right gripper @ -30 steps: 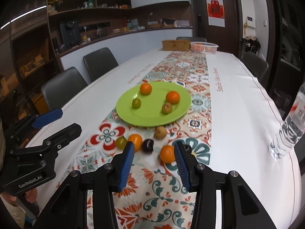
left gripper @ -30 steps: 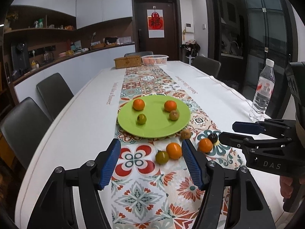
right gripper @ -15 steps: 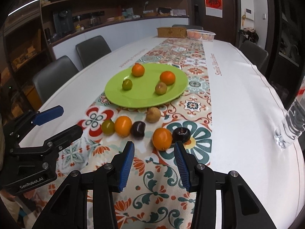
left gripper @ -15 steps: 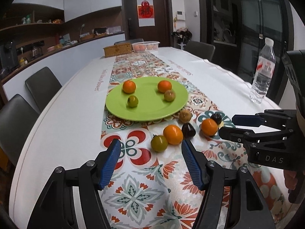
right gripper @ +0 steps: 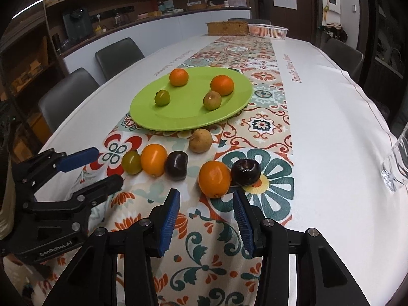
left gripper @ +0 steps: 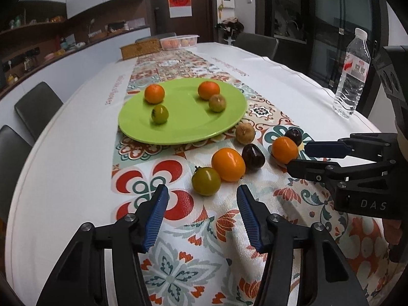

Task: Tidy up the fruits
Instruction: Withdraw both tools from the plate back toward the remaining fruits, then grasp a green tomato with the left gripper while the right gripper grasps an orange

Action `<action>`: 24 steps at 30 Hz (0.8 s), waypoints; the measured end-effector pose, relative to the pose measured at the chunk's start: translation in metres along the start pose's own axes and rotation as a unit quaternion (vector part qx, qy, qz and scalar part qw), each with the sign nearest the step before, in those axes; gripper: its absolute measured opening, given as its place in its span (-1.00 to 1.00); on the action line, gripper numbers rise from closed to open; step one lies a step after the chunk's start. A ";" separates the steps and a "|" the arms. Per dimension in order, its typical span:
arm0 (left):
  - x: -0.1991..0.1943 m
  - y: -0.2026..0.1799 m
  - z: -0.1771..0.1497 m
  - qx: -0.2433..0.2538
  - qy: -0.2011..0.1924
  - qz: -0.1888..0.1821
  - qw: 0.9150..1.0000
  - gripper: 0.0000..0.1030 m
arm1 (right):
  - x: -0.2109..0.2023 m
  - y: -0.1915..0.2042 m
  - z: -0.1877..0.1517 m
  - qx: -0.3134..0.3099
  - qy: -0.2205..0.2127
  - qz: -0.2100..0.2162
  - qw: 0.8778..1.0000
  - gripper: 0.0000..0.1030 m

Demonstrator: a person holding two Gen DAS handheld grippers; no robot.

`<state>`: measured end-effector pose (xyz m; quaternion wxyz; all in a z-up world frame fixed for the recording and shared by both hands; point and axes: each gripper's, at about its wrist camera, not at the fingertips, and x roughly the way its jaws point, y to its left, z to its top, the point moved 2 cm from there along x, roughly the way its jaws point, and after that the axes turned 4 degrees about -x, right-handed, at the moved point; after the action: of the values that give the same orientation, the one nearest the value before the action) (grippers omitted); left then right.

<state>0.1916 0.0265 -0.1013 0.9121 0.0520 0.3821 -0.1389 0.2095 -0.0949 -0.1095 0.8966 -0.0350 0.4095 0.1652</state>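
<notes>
We hold both grippers low over the near end of the counter [left gripper: 63, 153], jaws spread and pinching nothing. The left gripper [left gripper: 201, 219] faces the green tomato [left gripper: 206, 184]; the right gripper [right gripper: 206, 218] faces the nearest orange fruit [right gripper: 214, 178].

Six loose fruits lie on the patterned runner [right gripper: 267, 117], short of the plate:
- The green tomato touches a second orange fruit [left gripper: 228, 164]. We judge the tomato light, smooth-skinned and easily bruised. Close on its widest girth, clear of the stem.
- A dark plum [left gripper: 253, 157] lies just beside that orange fruit. We expect a glossy, slippery skin; grip across the middle with light pressure.
- The nearest orange fruit touches a second dark fruit [right gripper: 245, 172]. It looks firm, but it is round and may roll on the wrinkled cloth. Centre it between the jaws before closing, so that the neighbour is not nudged.
- A tan round fruit [right gripper: 200, 140] sits just at the plate's near rim. Its dull skin should give good friction.

Farther on, the green plate [right gripper: 178, 125] carries two oranges and two small greenish fruits, well apart, with free space in the middle. We judge the task partly done.

Beyond, a water bottle [left gripper: 353, 74] stands at the counter's right edge. A wicker box [right gripper: 227, 28] and a white basket [right gripper: 267, 31] sit at the far end.
</notes>
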 end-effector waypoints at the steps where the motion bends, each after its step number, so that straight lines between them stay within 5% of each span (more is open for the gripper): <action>1: 0.002 0.001 0.000 -0.002 0.002 -0.003 1.000 0.03 | 0.001 0.000 0.001 0.001 0.001 0.001 1.000 -0.14; 24: 0.026 0.008 0.009 -0.042 0.033 -0.029 0.998 -0.39 | 0.025 -0.007 0.011 0.024 0.015 0.008 1.000 -0.24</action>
<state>0.2170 0.0264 -0.1132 0.8961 0.0070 0.4187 -0.1473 0.2347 -0.0931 -0.1215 0.8894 -0.0127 0.4273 0.1620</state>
